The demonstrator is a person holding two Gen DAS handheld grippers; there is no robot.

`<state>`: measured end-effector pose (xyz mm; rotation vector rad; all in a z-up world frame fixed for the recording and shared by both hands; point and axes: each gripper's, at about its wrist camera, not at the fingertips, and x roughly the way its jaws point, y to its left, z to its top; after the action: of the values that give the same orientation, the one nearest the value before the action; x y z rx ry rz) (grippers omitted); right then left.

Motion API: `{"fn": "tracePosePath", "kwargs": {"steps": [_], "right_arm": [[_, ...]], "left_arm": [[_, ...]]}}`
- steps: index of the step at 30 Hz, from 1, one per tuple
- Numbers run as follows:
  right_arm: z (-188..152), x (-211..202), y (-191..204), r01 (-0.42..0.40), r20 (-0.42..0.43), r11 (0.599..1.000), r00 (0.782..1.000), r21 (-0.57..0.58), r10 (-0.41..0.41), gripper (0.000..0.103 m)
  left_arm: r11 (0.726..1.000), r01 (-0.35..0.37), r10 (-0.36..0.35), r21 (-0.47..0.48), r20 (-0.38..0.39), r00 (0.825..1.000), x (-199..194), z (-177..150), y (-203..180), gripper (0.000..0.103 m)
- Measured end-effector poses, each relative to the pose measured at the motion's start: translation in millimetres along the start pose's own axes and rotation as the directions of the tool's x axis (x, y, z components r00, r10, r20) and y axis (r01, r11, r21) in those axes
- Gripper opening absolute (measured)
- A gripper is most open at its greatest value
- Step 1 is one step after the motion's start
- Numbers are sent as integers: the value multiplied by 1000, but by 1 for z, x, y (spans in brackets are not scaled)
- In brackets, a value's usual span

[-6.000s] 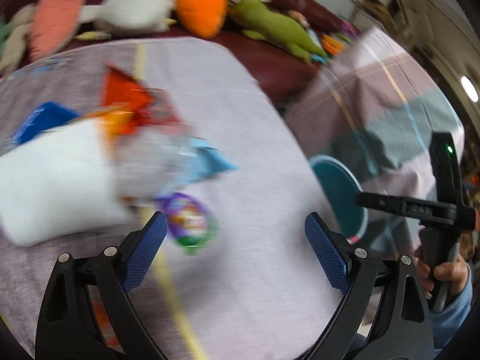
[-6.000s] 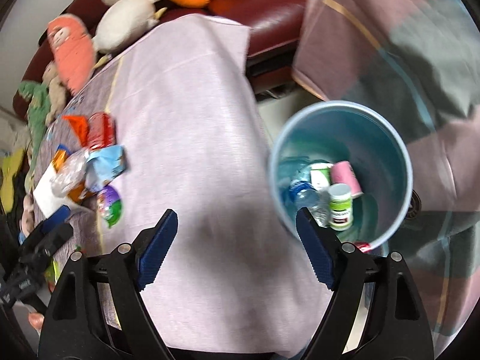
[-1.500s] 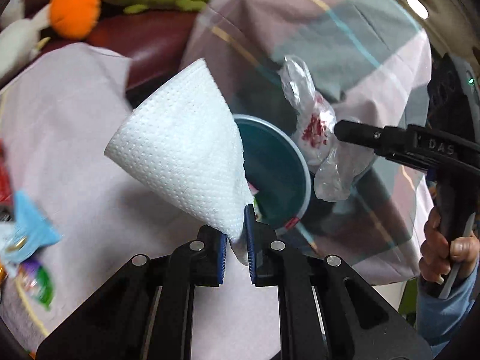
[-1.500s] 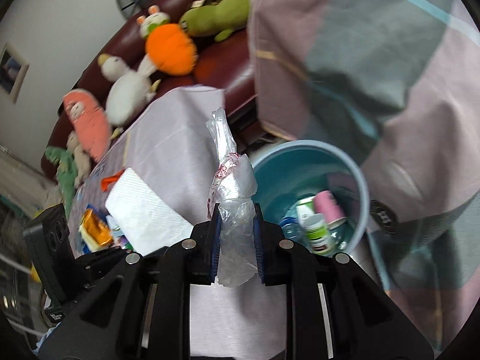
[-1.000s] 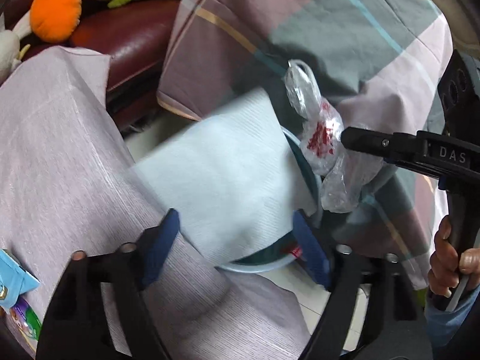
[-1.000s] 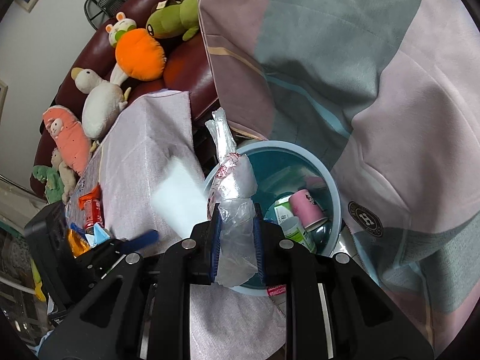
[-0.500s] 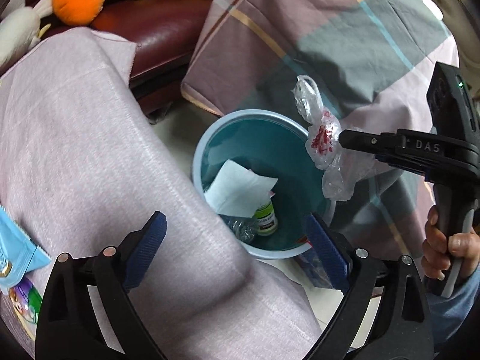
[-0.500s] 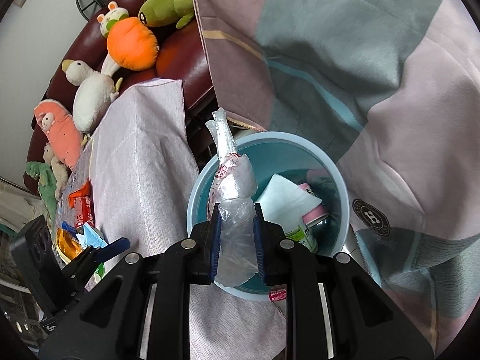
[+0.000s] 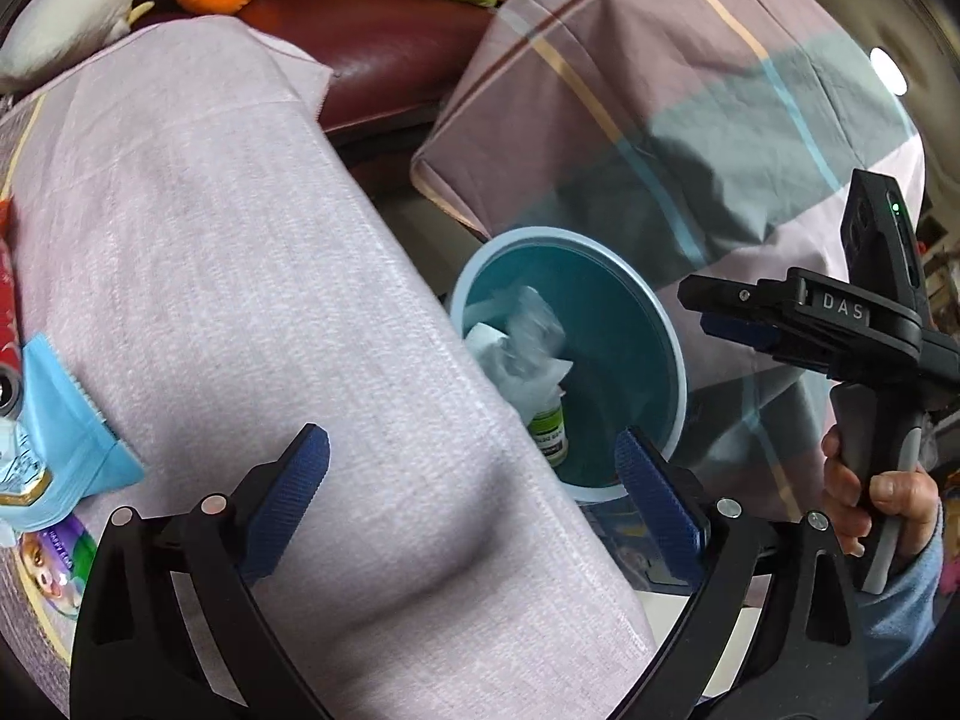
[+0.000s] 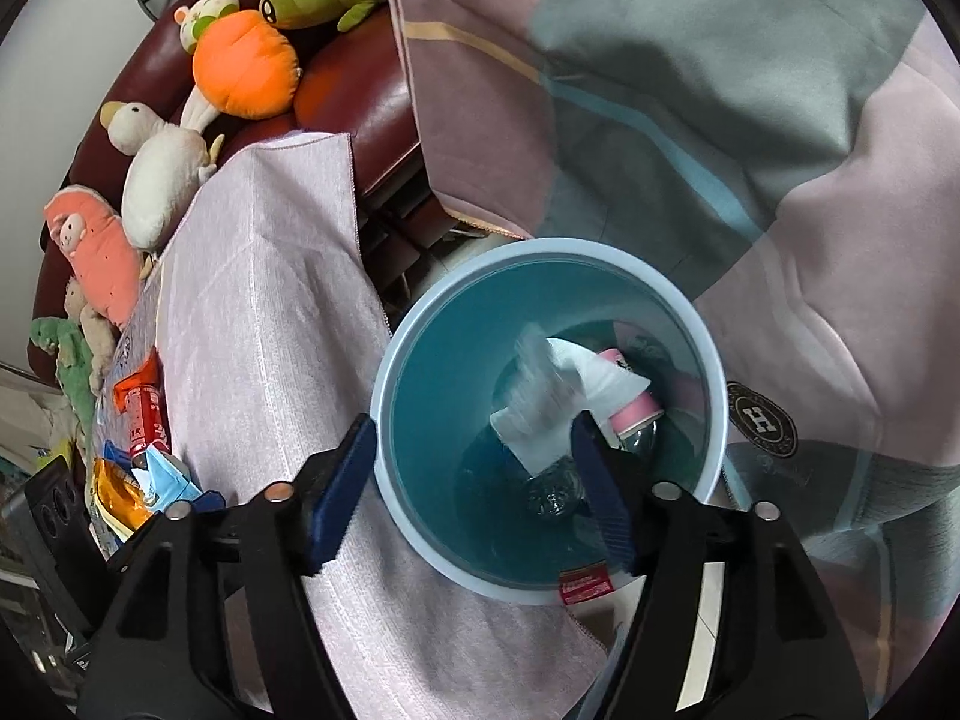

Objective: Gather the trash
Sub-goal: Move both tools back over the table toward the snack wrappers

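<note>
A desk draped in pale pink cloth fills the left of the scene, with a checked blanket hanging at the far right. Between them, just beside the desk's edge, stands a blue bin. In it a clear plastic bag, blurred, sits over a white paper towel, with a pink-capped bottle and a green-labelled bottle beside them.

The right tool hangs over the bin; its jaws have just been opening and stand spread with nothing between them. The left tool is spread wide over the desk's near edge, gripping nothing.

On the desk's far left lie more wrappers: a light blue packet, a red can and an orange packet.
</note>
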<state>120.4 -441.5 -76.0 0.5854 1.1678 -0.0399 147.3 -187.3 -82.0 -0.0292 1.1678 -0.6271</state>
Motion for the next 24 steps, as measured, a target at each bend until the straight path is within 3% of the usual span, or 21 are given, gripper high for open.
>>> {"fn": "tracePosePath", "kwargs": {"steps": [24], "right_arm": [[-27, -14, 100, 6, -21, 986, 1000, -167, -9, 76]], "left_arm": [[991, -31, 49, -129, 141, 989, -85, -41, 68, 97]]}}
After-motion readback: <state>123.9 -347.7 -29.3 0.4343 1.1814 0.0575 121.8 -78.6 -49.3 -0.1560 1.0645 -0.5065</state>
